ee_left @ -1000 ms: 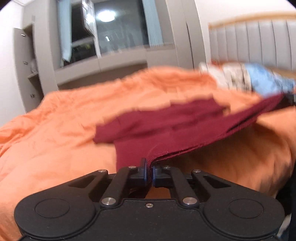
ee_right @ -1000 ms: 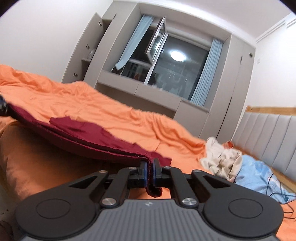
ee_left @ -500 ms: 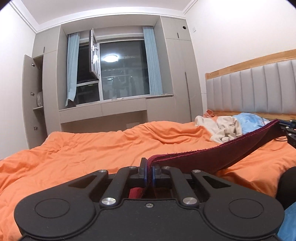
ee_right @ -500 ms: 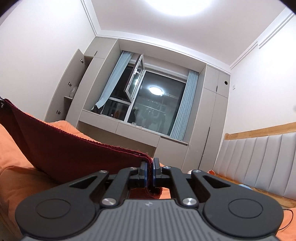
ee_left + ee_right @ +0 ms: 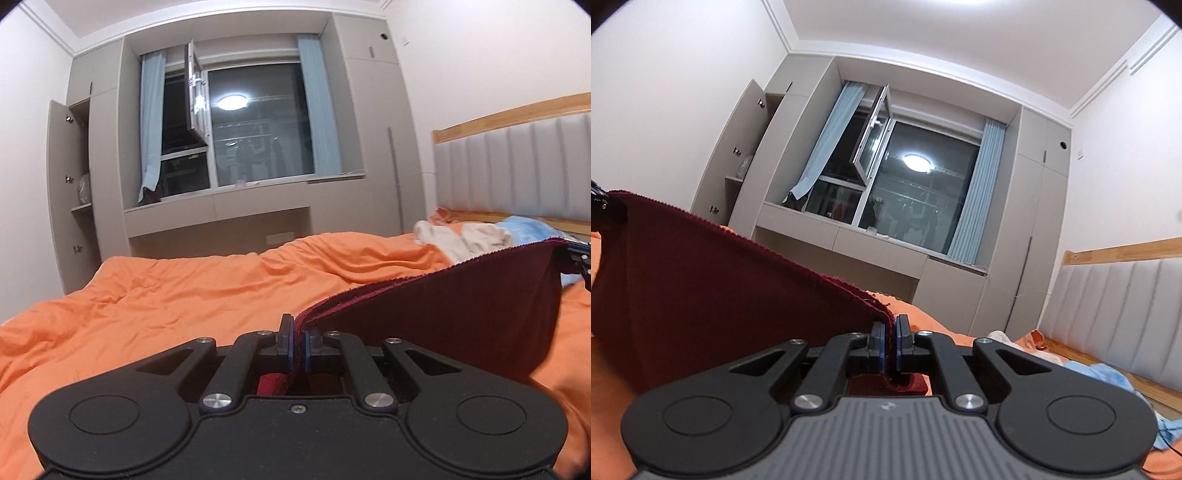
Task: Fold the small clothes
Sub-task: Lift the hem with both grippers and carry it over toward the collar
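Note:
A dark red garment (image 5: 461, 317) hangs stretched in the air between my two grippers, above the orange bed cover (image 5: 184, 295). My left gripper (image 5: 298, 341) is shut on one top corner of it. My right gripper (image 5: 890, 341) is shut on the other top corner; the cloth (image 5: 701, 280) runs off to the left towards the left gripper at the frame edge (image 5: 602, 210). In the left wrist view the right gripper shows at the far right edge (image 5: 580, 258). The garment's lower part is hidden behind the gripper bodies.
A pile of cream and light blue clothes (image 5: 476, 236) lies on the bed near the grey padded headboard (image 5: 517, 166); it also shows in the right wrist view (image 5: 1100, 373). Grey cupboards and a dark window (image 5: 258, 136) stand beyond the bed.
Both grippers have lifted the red garment off the bed cover and tilted upward; it now hangs taut between them instead of lying spread on the bed.

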The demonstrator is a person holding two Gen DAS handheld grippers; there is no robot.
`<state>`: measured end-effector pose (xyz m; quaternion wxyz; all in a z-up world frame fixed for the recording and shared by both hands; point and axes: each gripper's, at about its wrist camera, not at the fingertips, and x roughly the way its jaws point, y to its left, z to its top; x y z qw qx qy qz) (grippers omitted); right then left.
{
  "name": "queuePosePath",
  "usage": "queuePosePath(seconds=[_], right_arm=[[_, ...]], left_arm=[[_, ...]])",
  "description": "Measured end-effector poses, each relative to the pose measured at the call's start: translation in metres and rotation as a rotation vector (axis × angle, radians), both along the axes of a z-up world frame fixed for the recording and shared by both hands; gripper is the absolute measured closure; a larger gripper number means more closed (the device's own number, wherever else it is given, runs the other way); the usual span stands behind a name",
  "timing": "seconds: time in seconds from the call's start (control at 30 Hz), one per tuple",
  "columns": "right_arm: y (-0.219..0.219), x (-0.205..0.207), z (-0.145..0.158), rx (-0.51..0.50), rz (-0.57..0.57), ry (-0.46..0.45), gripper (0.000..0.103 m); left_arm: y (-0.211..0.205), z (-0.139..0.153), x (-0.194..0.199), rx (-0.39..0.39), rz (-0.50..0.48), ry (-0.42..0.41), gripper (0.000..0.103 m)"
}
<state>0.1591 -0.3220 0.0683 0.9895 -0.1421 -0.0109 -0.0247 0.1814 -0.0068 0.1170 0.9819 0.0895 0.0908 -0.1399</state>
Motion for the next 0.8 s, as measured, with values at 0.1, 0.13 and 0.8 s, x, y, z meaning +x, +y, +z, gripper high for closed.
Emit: queuePosePath(seconds=[0.1, 0.13, 0.8], right_arm=[[-0.002, 0.047, -0.002, -0.016, 0.005, 0.019, 0.097], [-0.004, 0.062, -0.003, -0.016, 0.015, 0.032, 0.097], [-0.002, 0.272, -0.078, -0.046, 0.057, 0.382, 0.097]], left_arm=[[-0.008, -0.001, 0.043, 0.008, 0.033, 0.013, 0.097], [-0.012, -0.003, 0.058, 0.016, 0.045, 0.019, 0.097], [-0.029, -0.103, 0.270, 0.068, 0.184, 0.332, 0.097]])
